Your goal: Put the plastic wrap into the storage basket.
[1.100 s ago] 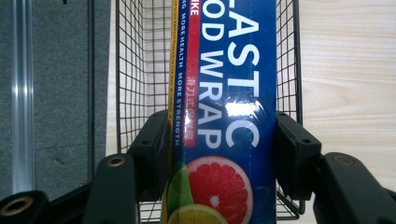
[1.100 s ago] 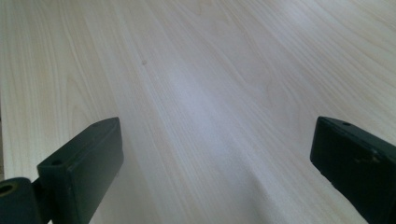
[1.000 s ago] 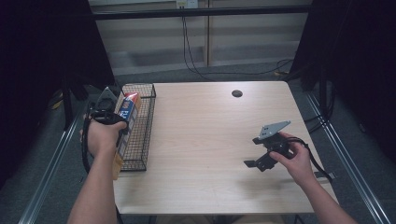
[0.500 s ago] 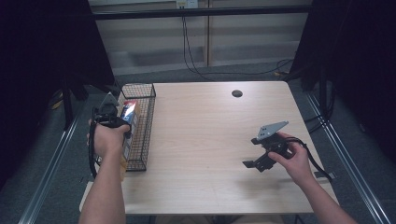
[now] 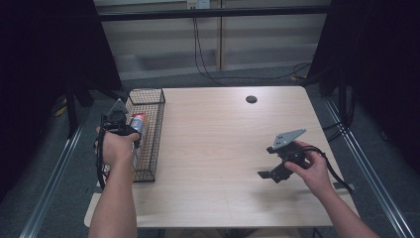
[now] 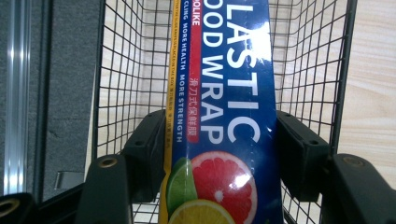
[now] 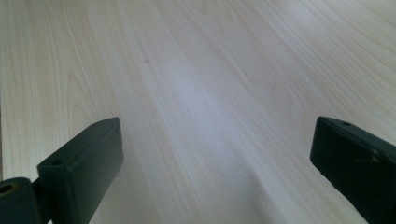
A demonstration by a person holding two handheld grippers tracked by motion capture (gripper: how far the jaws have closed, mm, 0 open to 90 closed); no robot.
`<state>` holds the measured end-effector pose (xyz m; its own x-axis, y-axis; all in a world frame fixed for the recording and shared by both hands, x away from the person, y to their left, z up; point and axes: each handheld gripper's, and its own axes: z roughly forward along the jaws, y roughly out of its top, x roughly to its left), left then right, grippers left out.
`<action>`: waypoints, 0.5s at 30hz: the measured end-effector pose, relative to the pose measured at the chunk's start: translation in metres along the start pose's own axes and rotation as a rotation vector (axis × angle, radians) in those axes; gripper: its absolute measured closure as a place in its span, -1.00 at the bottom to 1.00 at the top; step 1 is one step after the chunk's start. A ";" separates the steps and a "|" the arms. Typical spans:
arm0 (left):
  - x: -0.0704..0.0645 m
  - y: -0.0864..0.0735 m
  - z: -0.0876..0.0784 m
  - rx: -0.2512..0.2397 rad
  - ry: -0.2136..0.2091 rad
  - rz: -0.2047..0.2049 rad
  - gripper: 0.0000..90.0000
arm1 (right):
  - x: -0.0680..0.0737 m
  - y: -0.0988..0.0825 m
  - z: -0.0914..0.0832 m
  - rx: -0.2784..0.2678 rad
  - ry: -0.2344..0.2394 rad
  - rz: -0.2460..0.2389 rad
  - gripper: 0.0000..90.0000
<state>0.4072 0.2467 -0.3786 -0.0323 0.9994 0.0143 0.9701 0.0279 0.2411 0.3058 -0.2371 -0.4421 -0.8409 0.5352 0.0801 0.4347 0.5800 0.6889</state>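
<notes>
A long blue box of plastic food wrap (image 6: 233, 93), printed with citrus slices, sits between the two black jaws of my left gripper (image 6: 219, 140), which press its sides. In the high view the box (image 5: 138, 121) and my left gripper (image 5: 132, 130) are inside the black wire basket (image 5: 148, 91) at the table's left edge. The basket's mesh (image 6: 327, 70) surrounds the box. My right gripper (image 5: 267, 162) is held low over the front right of the wooden table (image 5: 213, 139). In its own view the right gripper (image 7: 215, 158) stands wide open over bare wood (image 7: 187, 70).
A small dark round hole (image 5: 251, 99) lies near the table's far edge. Metal rails (image 5: 54, 173) run along the floor on both sides, and cables (image 5: 208, 59) hang behind the table. A cable (image 5: 327, 163) trails from the right gripper.
My left hand with the box has drifted slightly nearer and lower in the basket, and the forearm has swung left. The right gripper has barely moved.
</notes>
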 end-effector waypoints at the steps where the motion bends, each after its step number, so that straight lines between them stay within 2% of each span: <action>1: 0.001 0.000 0.000 -0.009 0.001 0.016 -0.11 | 0.000 0.000 0.000 -0.001 -0.001 0.000 -0.94; 4: 0.001 -0.002 -0.007 -0.067 -0.017 -0.016 -0.15 | 0.000 -0.001 -0.001 0.000 -0.010 -0.003 -0.94; 7: 0.004 0.000 -0.021 -0.102 -0.030 0.006 -0.22 | -0.001 -0.001 -0.002 -0.005 -0.010 -0.003 -0.94; 10: 0.006 0.001 -0.033 -0.140 -0.060 0.002 -0.35 | -0.001 -0.001 -0.002 -0.008 -0.009 0.003 -0.94; 15: 0.000 -0.001 -0.047 -0.191 -0.145 0.056 -0.39 | -0.001 -0.001 -0.003 -0.003 -0.009 0.006 -0.94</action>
<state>0.3948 0.2457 -0.3337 0.0689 0.9923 -0.1033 0.9059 -0.0189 0.4230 0.3056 -0.2398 -0.4409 -0.8353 0.5443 0.0775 0.4386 0.5747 0.6909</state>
